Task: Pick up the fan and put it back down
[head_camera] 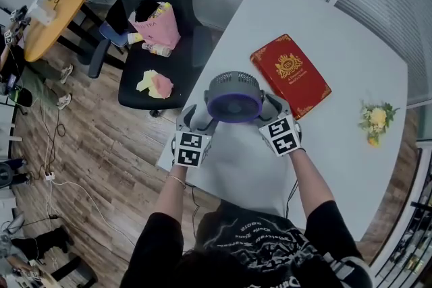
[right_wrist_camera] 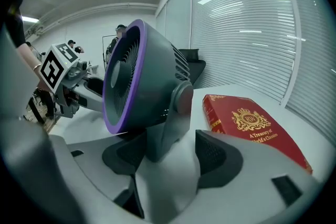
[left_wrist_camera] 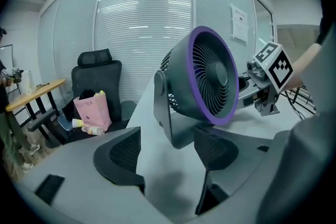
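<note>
A grey fan [head_camera: 233,98] with a purple front ring stands near the left edge of the white table [head_camera: 351,44], its face turned toward me. My left gripper [head_camera: 196,117] is at the fan's left side and my right gripper [head_camera: 275,108] at its right side. In the left gripper view the fan [left_wrist_camera: 202,78] has its upright stand between the spread jaws of the left gripper [left_wrist_camera: 168,149]. From the right gripper view, the fan's stand [right_wrist_camera: 163,134] sits between the wide jaws of the right gripper [right_wrist_camera: 170,157]. Neither gripper presses on it.
A red book [head_camera: 290,74] lies just right of the fan. A small bunch of yellow flowers [head_camera: 376,121] lies near the table's right side. Beyond the table's left edge stands a black office chair [head_camera: 138,77] holding a pink bag [head_camera: 156,25]. A round wooden table [head_camera: 57,7] stands farther left.
</note>
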The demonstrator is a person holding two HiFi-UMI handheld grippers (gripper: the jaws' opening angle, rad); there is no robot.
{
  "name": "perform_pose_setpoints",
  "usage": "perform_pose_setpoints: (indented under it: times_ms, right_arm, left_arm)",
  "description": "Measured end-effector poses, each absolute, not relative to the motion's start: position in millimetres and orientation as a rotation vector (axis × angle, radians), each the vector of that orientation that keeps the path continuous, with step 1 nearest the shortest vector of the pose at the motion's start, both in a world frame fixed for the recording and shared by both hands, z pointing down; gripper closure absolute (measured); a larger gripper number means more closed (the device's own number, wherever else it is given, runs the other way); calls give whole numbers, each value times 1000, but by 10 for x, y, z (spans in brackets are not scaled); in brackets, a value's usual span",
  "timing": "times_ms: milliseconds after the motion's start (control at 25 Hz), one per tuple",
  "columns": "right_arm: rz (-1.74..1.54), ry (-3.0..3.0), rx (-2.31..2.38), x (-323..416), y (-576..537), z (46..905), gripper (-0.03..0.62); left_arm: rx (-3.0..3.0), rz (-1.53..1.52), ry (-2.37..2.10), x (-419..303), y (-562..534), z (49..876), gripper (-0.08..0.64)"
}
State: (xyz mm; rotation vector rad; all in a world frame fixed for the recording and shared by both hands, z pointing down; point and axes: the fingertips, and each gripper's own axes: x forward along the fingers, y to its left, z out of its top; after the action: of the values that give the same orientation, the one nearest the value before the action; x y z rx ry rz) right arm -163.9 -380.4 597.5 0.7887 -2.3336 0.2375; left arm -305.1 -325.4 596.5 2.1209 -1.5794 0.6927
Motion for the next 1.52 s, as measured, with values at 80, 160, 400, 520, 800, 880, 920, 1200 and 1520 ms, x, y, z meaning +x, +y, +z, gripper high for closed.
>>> perform_pose_setpoints:
  times_ms: [80,160,400,520,800,880,920,1200,1520]
  right_arm:
    - [240,-2339,776,-1674,-3838,6014,302]
    - [251,-2348,766,-1702,-3860,6054,307]
    - [282,-2358,744,-1771,-3908,6182,318]
    - [291,-2381,746,-1810,-3942,6187,323]
    - [312,-2415,776,-1798,-4047,6186,375]
    - [325,-2423,767,-1799,-4051,6188,374]
    - [335,-2426,766,-1799,-4054,6193,377]
    - [382,-2426,790,-1784,-4072,6210,396]
    - [432,-2415,778,-1784,-4002,6179,410]
  left_arm:
    - [2136,699,-1563,-3044,-3304,5979,236]
    - [2152,708,-1546,-3046,-3357,6014,236]
    - [2198,738,-1525,-3056,-3528,6104,236]
    - [2233,741,-1494,-3021,-3598,6106,236]
    - [2284,763,-1454,-2995,-3702,6156,368]
    - [2283,742,-1451,-3006,-3712,6158,387]
    - [2284,729,-1445,-3008,-3715,6161,388]
    - [2251,686,-1419,-2992,-3716,6154,399]
    - [2203,698,-1405,-2988,-3633,6114,407]
